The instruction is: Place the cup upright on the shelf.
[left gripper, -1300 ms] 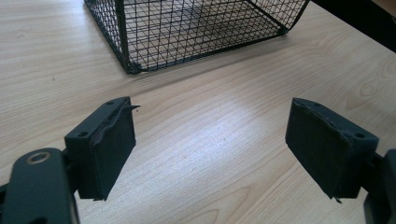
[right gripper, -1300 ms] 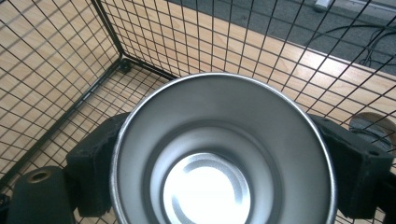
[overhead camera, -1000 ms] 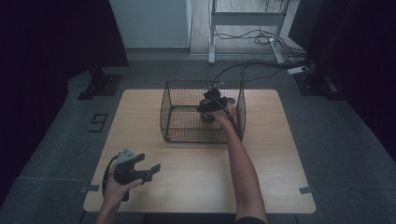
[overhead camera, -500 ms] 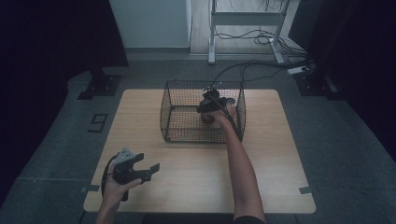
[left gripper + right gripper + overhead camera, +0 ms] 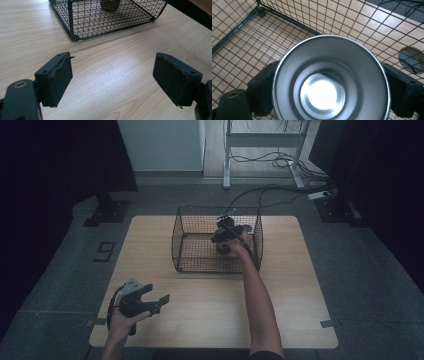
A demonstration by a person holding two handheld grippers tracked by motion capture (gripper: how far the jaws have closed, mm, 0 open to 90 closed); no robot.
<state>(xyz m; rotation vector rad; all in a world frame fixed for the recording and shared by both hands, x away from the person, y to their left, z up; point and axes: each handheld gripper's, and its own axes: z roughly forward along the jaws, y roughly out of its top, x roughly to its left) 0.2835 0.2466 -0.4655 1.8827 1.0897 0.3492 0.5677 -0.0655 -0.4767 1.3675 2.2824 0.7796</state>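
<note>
A black wire basket [image 5: 194, 263] stands on the far middle of the wooden table [image 5: 300, 285]. My right gripper [image 5: 226, 236] reaches into it from above, shut on a metal cup [image 5: 329, 82]. The cup's shiny steel inside faces the camera in the right gripper view, with black pads [image 5: 262, 85] pressed on both sides of its wall. Its brownish outside [image 5: 110, 4] shows through the mesh in the left gripper view. My left gripper [image 5: 159, 301] is held low near the table's front left, open, with bare wood between its pads [image 5: 57, 77].
The basket's near corner [image 5: 73, 37] lies ahead of the left gripper. A round hole [image 5: 412, 60] in the table top shows beyond the mesh. Past the far edge of the table are cables [image 5: 270, 192] and a metal stand's legs [image 5: 227, 182] on the grey floor.
The right gripper with the cup has shifted slightly left inside the basket. The left gripper has hardly moved.
</note>
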